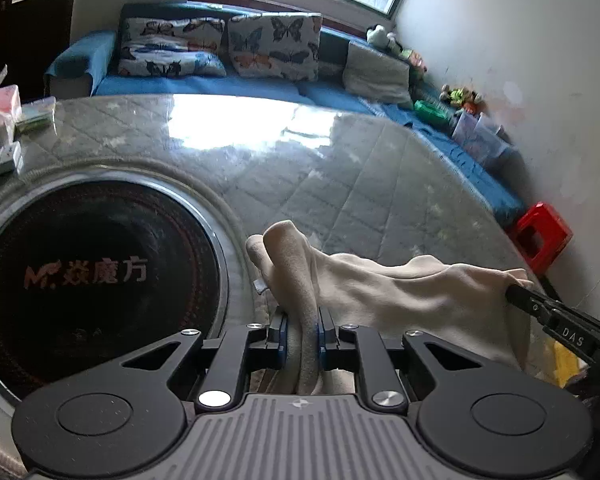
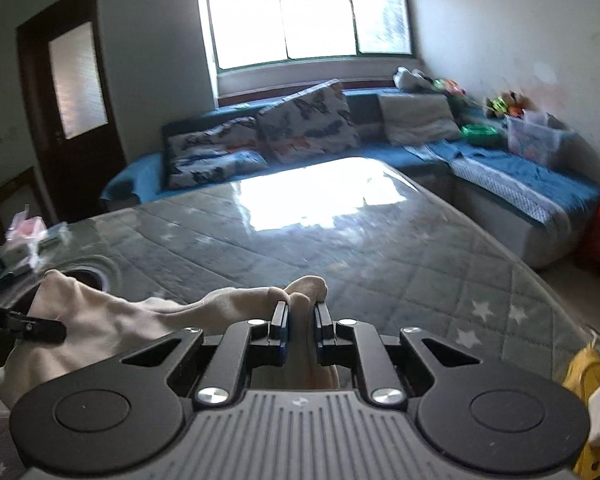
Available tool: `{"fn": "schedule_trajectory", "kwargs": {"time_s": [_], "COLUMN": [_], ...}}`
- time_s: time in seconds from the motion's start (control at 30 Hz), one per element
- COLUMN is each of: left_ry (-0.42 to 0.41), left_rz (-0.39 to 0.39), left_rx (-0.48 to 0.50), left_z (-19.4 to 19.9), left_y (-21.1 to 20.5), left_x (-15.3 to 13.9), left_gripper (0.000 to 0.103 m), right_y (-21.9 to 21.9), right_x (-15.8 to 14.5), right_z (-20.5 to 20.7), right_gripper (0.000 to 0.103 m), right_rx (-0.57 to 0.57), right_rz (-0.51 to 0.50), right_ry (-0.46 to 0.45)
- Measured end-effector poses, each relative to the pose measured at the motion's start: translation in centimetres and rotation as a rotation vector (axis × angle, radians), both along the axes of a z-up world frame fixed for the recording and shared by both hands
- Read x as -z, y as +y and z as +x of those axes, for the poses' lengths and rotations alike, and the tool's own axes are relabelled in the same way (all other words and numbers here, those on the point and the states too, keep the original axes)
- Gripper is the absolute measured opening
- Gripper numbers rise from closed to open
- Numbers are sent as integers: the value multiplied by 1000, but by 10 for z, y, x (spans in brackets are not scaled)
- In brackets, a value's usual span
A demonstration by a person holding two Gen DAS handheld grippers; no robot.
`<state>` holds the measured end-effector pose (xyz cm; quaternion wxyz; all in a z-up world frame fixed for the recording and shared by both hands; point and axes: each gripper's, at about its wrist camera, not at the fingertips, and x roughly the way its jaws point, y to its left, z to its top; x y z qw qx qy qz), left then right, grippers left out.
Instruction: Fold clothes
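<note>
A cream-coloured garment point(image 1: 400, 292) hangs stretched between my two grippers above the grey quilted table point(image 1: 340, 184). My left gripper point(image 1: 303, 320) is shut on one bunched corner of it. My right gripper point(image 2: 300, 316) is shut on the other corner, and the cloth point(image 2: 112, 328) runs off to the left there. The right gripper's tip point(image 1: 518, 294) shows at the right edge of the left wrist view. The left gripper's tip point(image 2: 48, 330) shows at the left edge of the right wrist view. The garment's lower part is hidden behind the gripper bodies.
A round black induction hob point(image 1: 92, 276) is set in the table at the left. Small packets point(image 1: 0, 120) lie at the table's far left. A blue sofa point(image 1: 236, 80) with butterfly cushions runs behind and along the right wall. A red stool point(image 1: 540, 236) stands at the right.
</note>
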<state>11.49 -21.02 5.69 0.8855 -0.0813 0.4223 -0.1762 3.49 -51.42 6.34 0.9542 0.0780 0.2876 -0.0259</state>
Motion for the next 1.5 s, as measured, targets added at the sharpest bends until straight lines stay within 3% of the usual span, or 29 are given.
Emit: {"fn": "schedule_trajectory", "kwargs": {"time_s": [0.13,0.33,0.4,0.5,0.57,0.63,0.7,1.03,1.23,1.5], "left_ry": [31,45,44,25,26,22,24,-9,-44,-16], "left_rz": [11,23,34,61,62,65,63,94,147,173], "left_rx": [-8,-37,-53,-64,-74,-86,-96,-91,-74,-90], "left_z": [4,4,3,0,-2,-4,-5,-7,3,26], "left_y": [1,12,14,17,21,24,26,17,3,-4], "left_x": [9,13,12,10,9,8,8,4,2,13], "left_gripper": [16,26,41,43,47,48,53,57,61,64], "right_y": [-6,-7,-5,6,17,29,43,79,76,67], "right_x": [8,6,0,-2,-1,1,4,24,24,25], "right_z": [4,3,3,8,13,18,23,39,43,56], "right_gripper": [12,13,13,14,19,37,37,42,44,45], "right_rx": [11,46,22,-38,-90,-135,-185,-258,-252,-235], "right_rz": [-6,-54,-50,-27,-7,-5,-21,-77,-73,-26], "right_ry": [35,52,35,35,43,50,56,78,74,87]}}
